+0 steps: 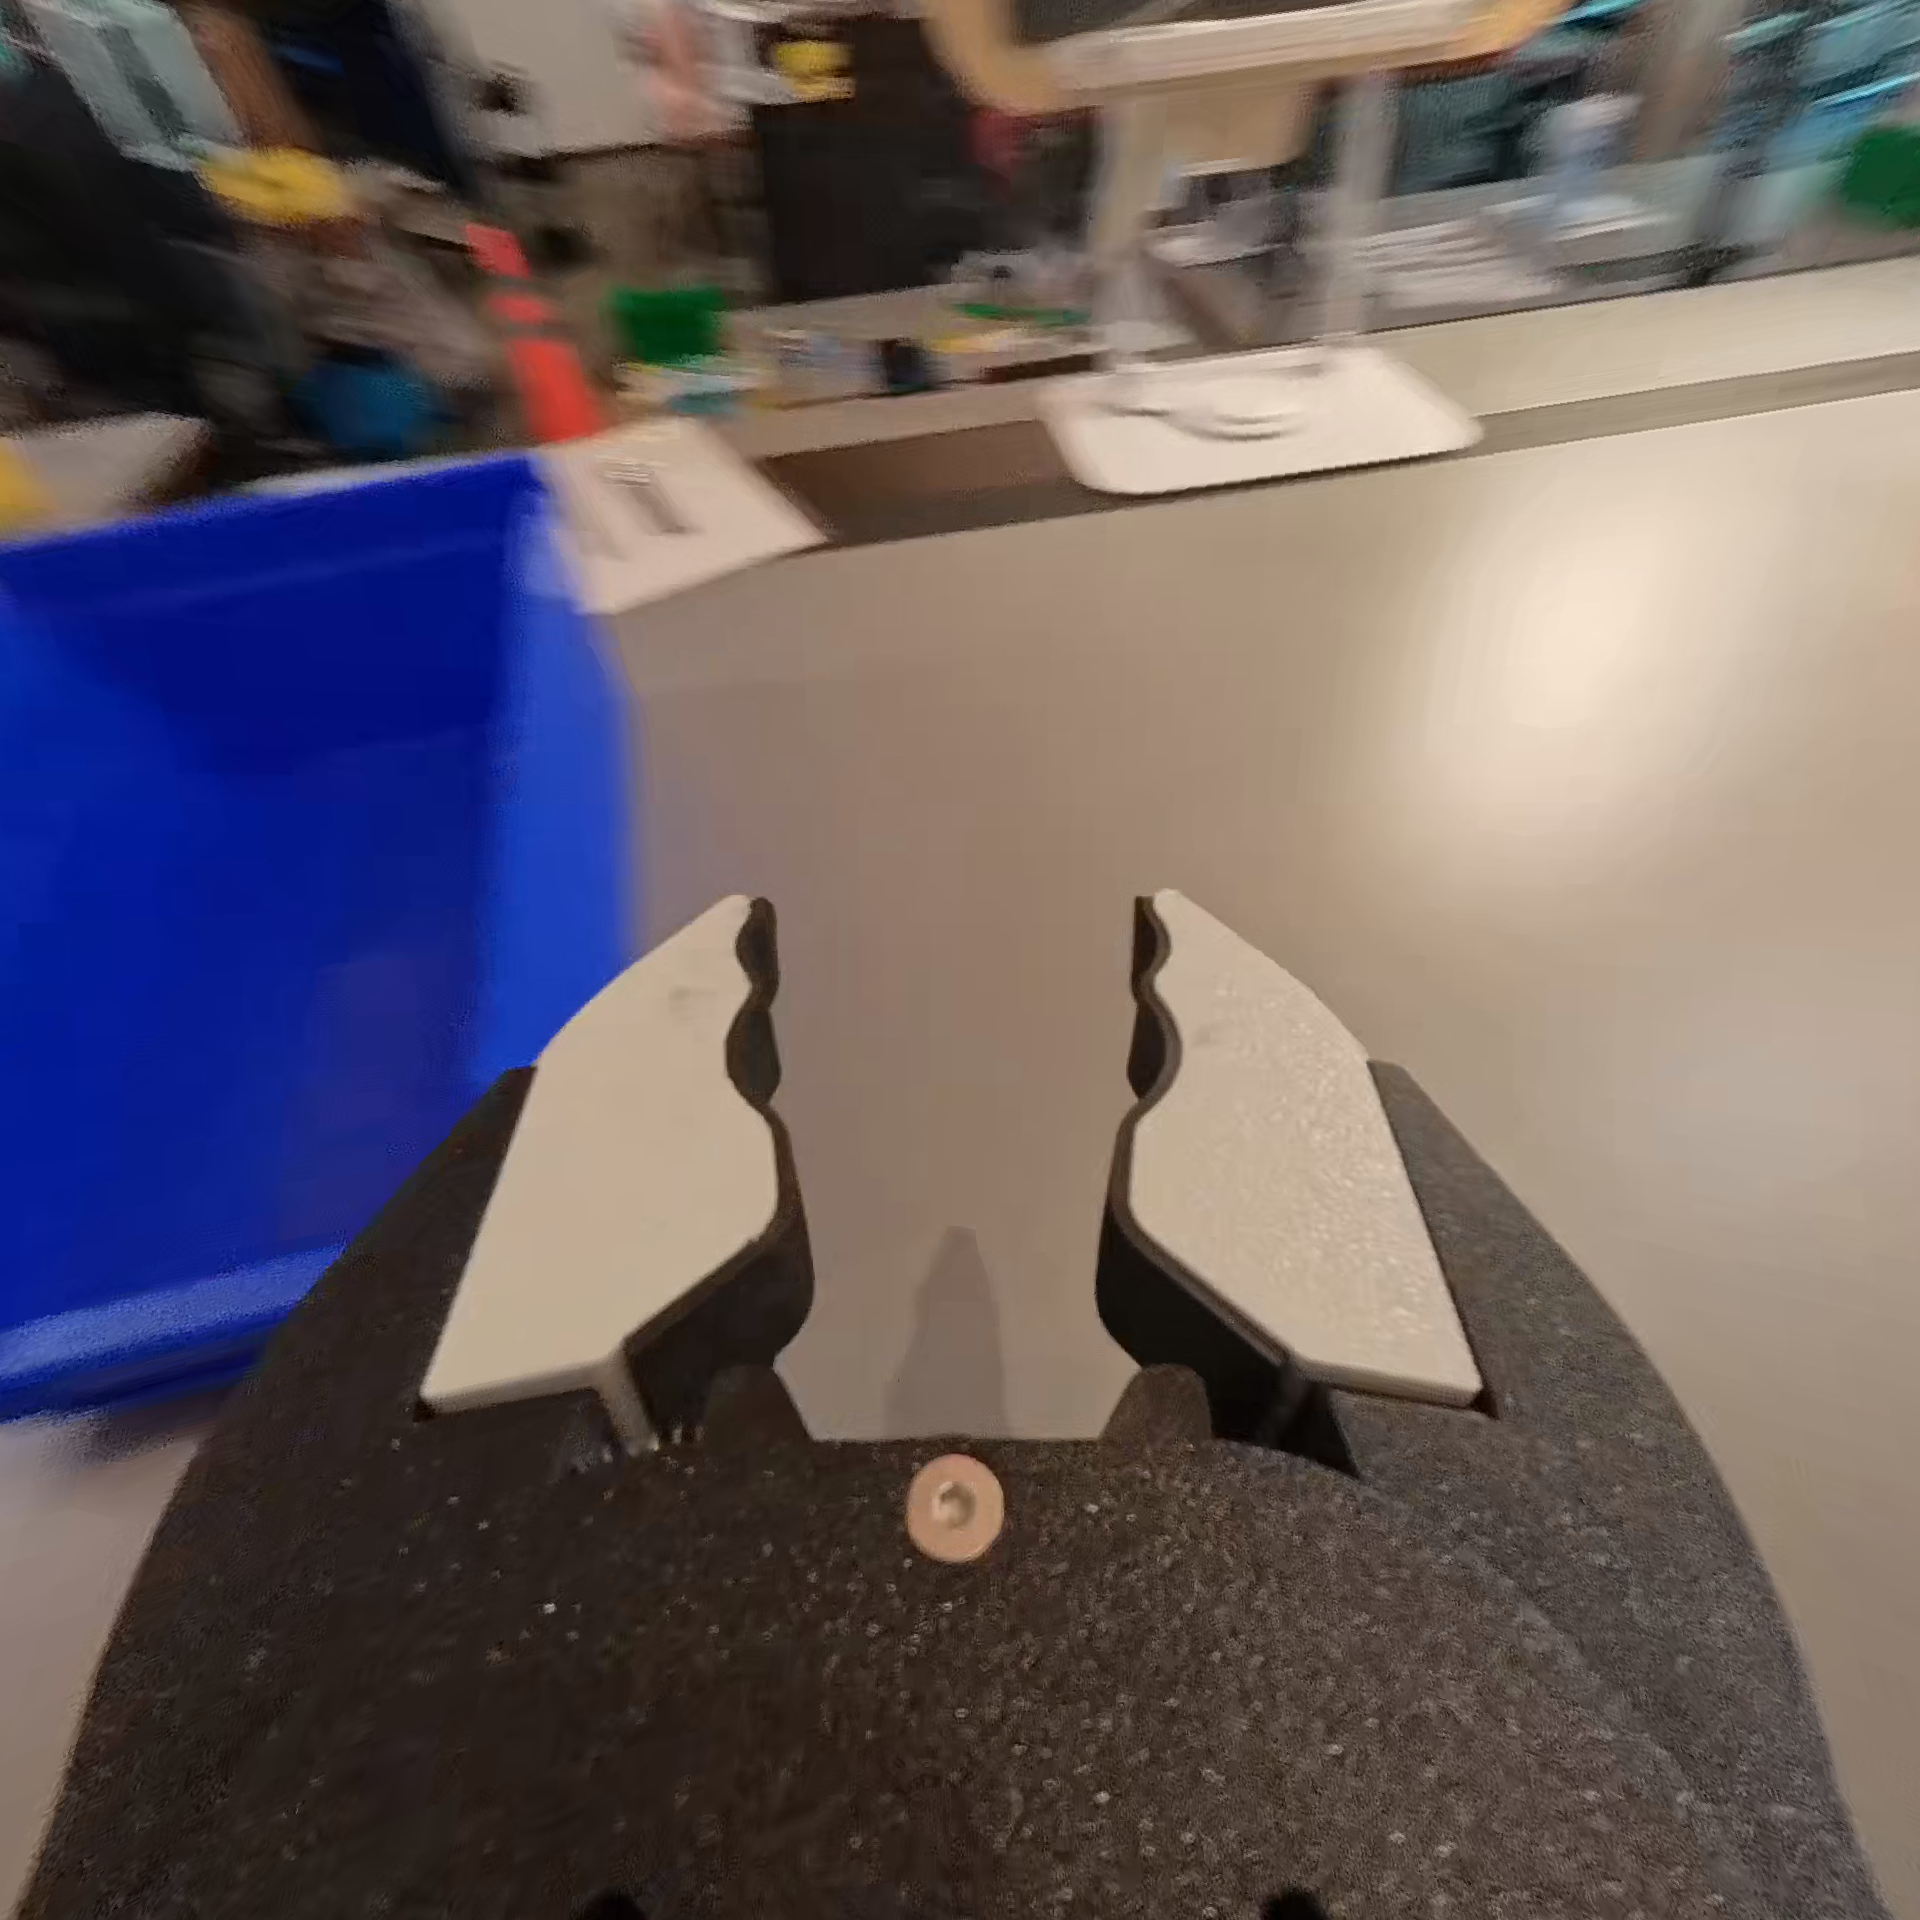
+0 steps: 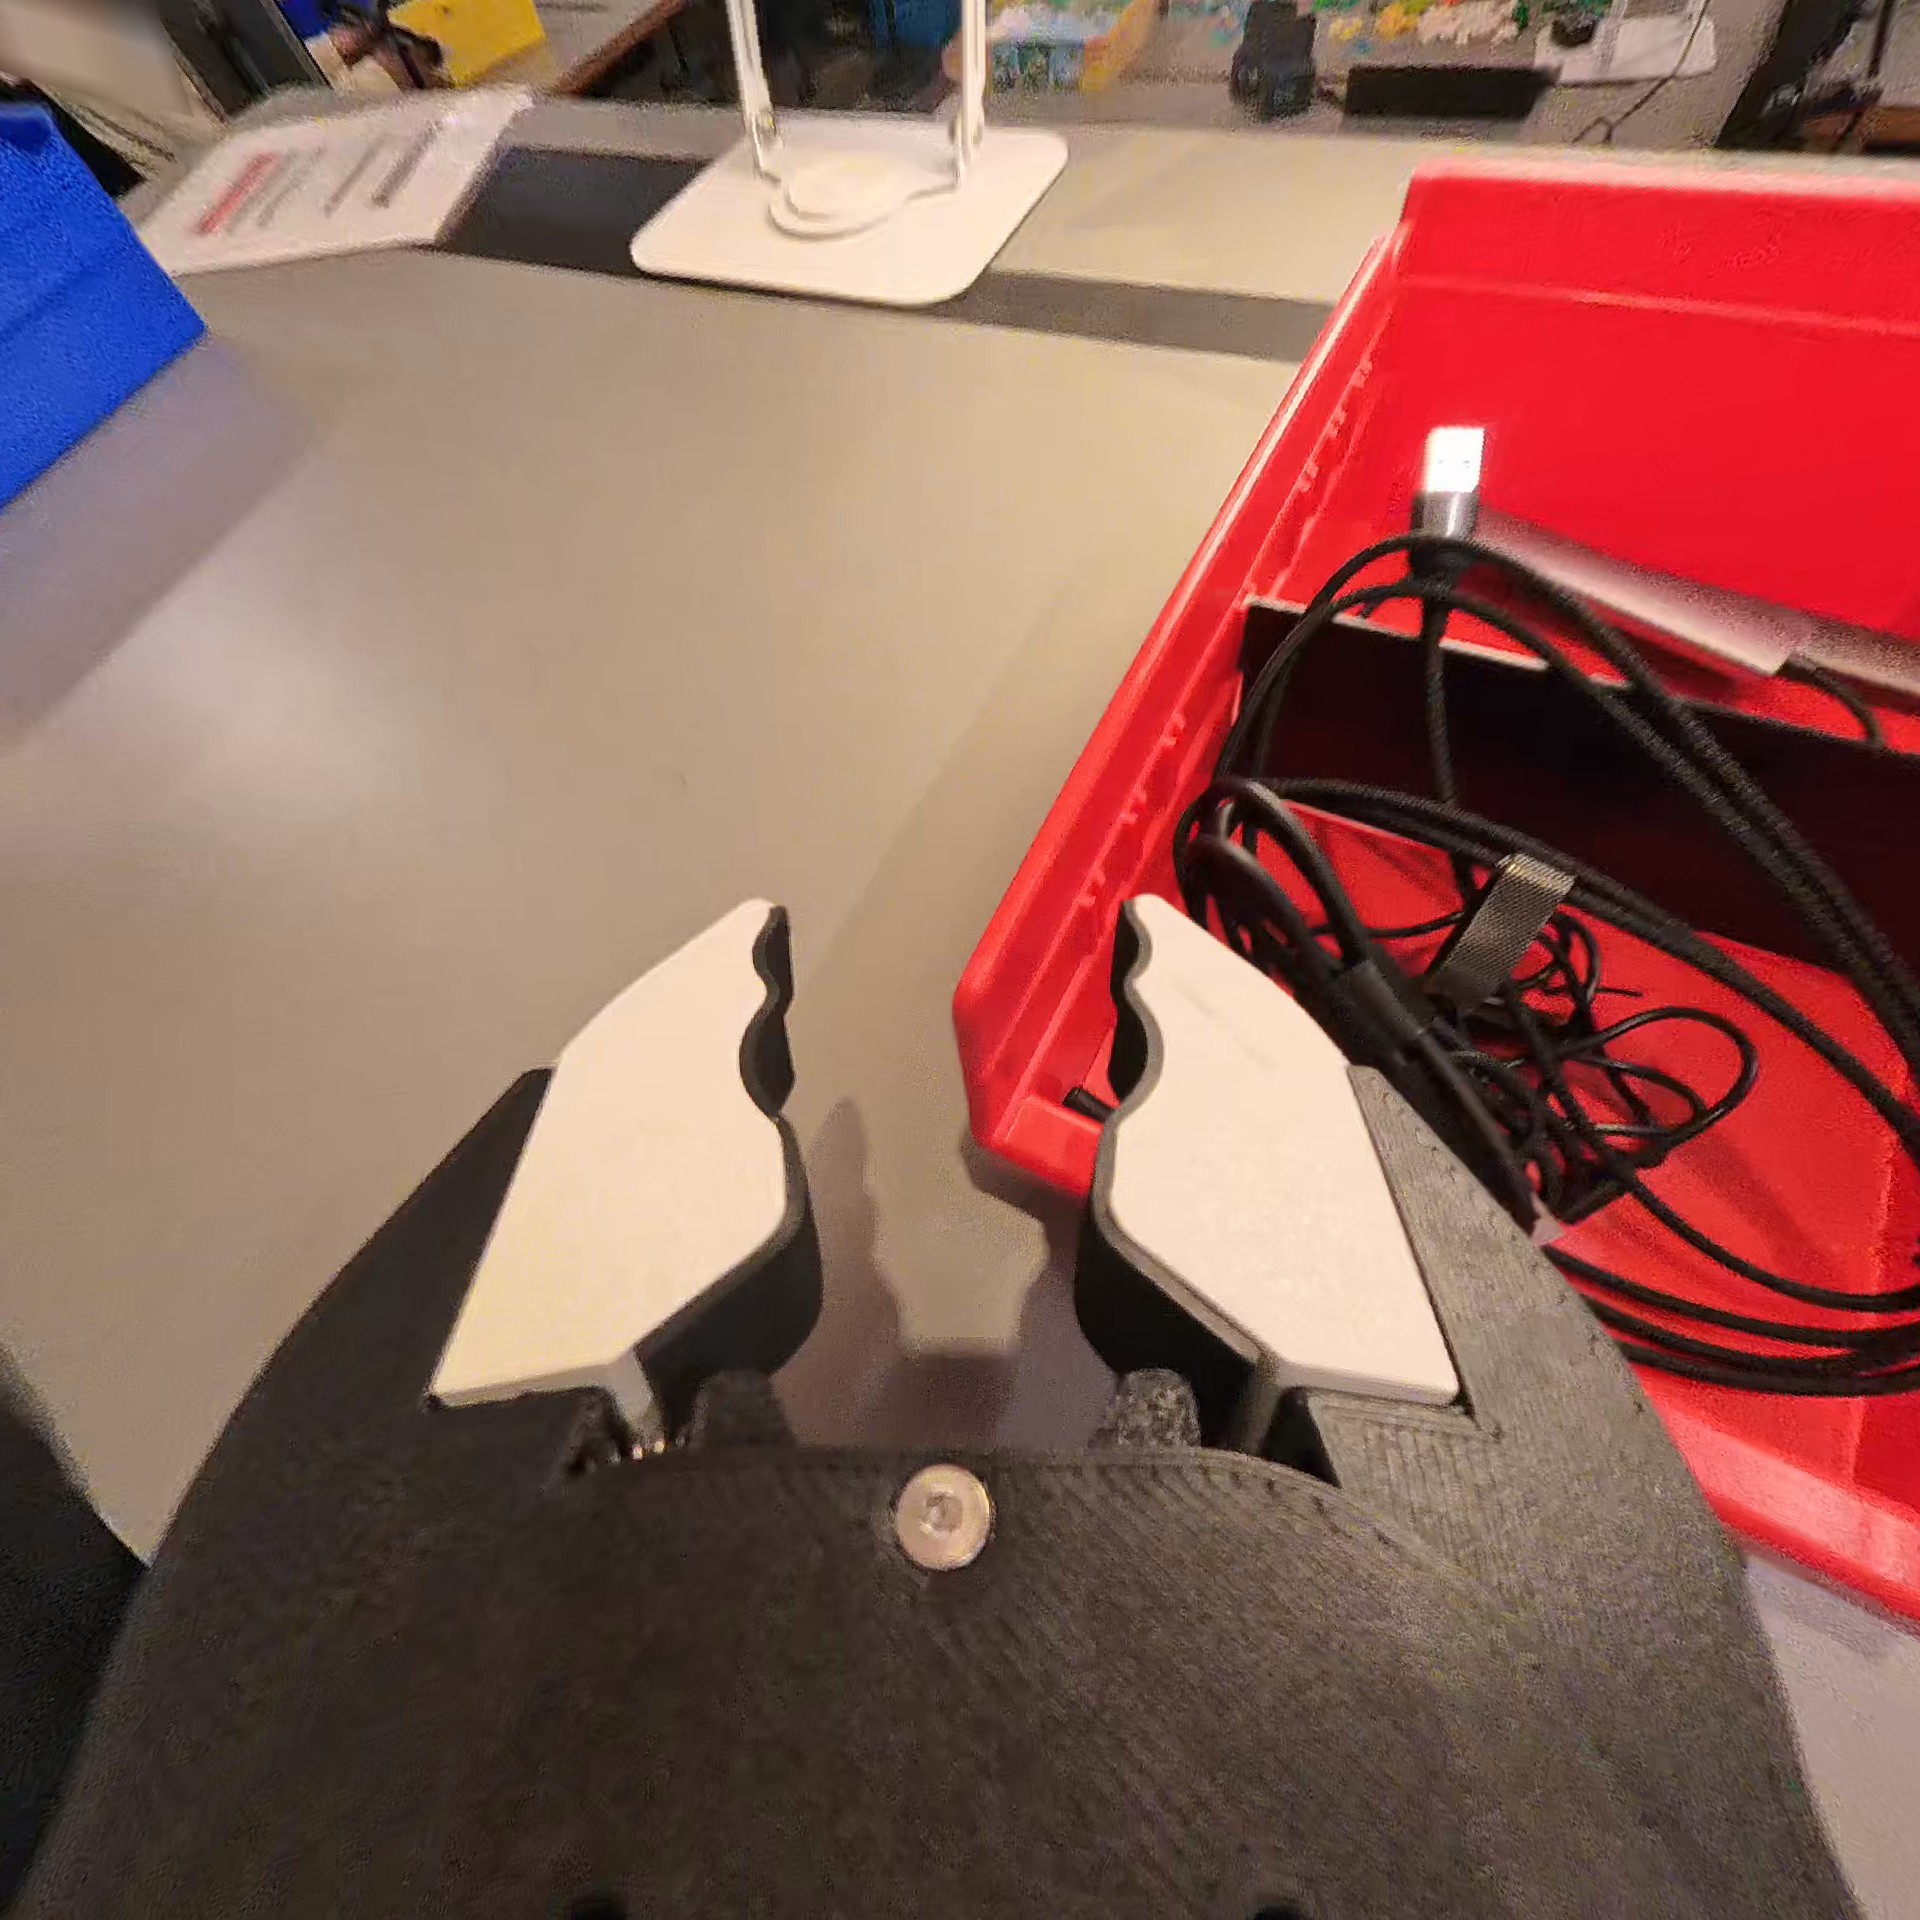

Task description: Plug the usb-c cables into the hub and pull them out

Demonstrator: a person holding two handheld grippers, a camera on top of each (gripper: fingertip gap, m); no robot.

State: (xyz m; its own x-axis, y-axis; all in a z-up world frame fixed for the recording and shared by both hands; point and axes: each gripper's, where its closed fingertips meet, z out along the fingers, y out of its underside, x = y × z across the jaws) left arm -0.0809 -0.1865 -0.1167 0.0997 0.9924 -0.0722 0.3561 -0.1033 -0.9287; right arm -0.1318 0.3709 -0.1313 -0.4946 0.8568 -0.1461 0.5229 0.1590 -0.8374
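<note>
While your left gripper (image 1: 956, 914) hangs over bare grey table (image 1: 1351, 831) with its two fingers spread and nothing between them, your right gripper (image 2: 951, 914) sits just as wide apart and empty at the near left corner of the red bin (image 2: 1164, 748). You have two bins in sight: that red one on your right and one blue bin (image 1: 291, 883) on your left. Inside the red bin lies a tangle of black cables (image 2: 1558, 987); how many cables make it up cannot be told. One silver plug (image 2: 1452, 462) stands clear of the tangle, its long axis near upright, tip pointing up toward the bin's far wall. One flat grey hub (image 2: 1704, 613) lies deeper in, its long side slanting from beside the plug toward the right edge. One white stand base (image 2: 914, 249) rests at the table's far side.
</note>
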